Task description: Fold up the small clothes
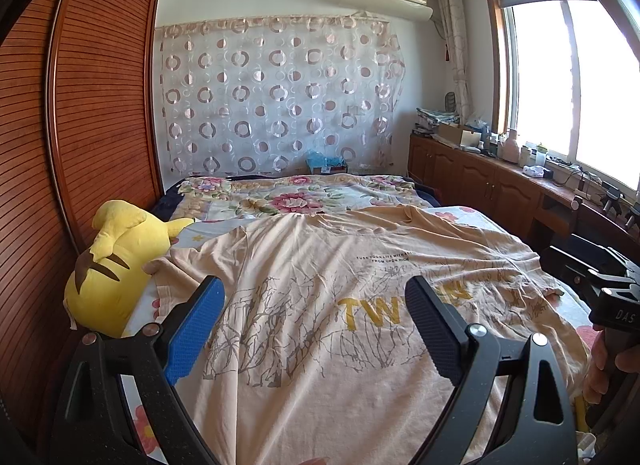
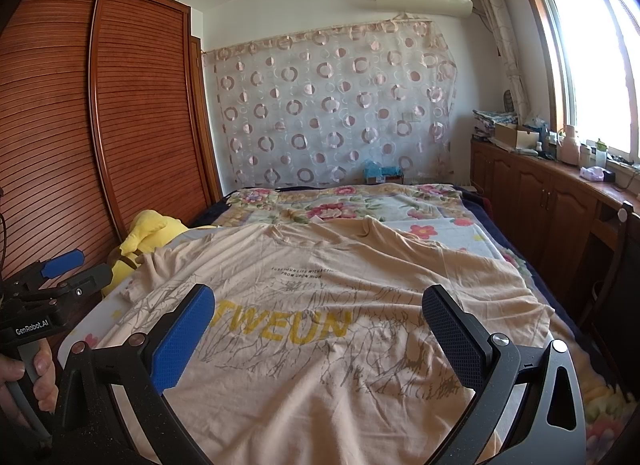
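On the bed (image 1: 256, 201), a beige T-shirt (image 1: 340, 329) is spread flat; left claw (image 1: 316, 305) and right claw (image 2: 320, 313) are held spread above it.

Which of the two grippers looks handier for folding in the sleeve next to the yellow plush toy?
Left, probably. The left gripper hangs open over the T-shirt side whose sleeve lies by the plush toy; the right gripper sits farther away.

Daylight pouring in from window (image 1: 568, 77) at right, panes blowing out to white. Fisheye bending wardrobe (image 2: 100, 113) slats, corners darkening. Bed (image 1: 304, 201) showing evenly lit, sharp.
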The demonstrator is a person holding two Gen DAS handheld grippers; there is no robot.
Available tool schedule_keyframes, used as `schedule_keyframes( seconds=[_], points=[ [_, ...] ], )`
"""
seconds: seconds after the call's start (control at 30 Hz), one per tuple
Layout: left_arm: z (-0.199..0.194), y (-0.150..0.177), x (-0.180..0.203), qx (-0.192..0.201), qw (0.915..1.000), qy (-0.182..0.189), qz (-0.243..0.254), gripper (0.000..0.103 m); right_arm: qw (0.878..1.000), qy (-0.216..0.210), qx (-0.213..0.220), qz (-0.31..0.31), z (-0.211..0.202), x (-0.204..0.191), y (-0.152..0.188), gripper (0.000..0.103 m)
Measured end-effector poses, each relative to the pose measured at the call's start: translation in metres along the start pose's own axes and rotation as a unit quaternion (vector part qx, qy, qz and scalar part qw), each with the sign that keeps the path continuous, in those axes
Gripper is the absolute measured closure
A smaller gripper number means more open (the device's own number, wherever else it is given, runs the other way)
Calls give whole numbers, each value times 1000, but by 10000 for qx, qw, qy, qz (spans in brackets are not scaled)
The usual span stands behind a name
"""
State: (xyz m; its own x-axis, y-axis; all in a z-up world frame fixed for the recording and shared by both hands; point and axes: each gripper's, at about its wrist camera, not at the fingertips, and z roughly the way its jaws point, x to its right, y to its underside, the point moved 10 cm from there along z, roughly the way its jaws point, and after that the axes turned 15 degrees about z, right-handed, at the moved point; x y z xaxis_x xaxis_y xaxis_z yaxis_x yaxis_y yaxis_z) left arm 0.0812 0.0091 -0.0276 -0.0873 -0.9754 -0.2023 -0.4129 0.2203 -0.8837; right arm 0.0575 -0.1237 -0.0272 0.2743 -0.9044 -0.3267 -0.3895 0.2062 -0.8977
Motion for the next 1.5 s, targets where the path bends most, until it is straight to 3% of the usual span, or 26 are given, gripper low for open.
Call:
schedule_keyframes(
  seconds=[1.03, 1.5],
  points=[
    [-4, -9, -1, -128, 9999, -18, 1, 11, 9999, -63, -138, 2, 7, -2, 6, 0],
    [29, 29, -42, -588, 9981, -143, -70, 11, 9982, -135, -523, -257, 35, -7, 11, 0]
  ],
)
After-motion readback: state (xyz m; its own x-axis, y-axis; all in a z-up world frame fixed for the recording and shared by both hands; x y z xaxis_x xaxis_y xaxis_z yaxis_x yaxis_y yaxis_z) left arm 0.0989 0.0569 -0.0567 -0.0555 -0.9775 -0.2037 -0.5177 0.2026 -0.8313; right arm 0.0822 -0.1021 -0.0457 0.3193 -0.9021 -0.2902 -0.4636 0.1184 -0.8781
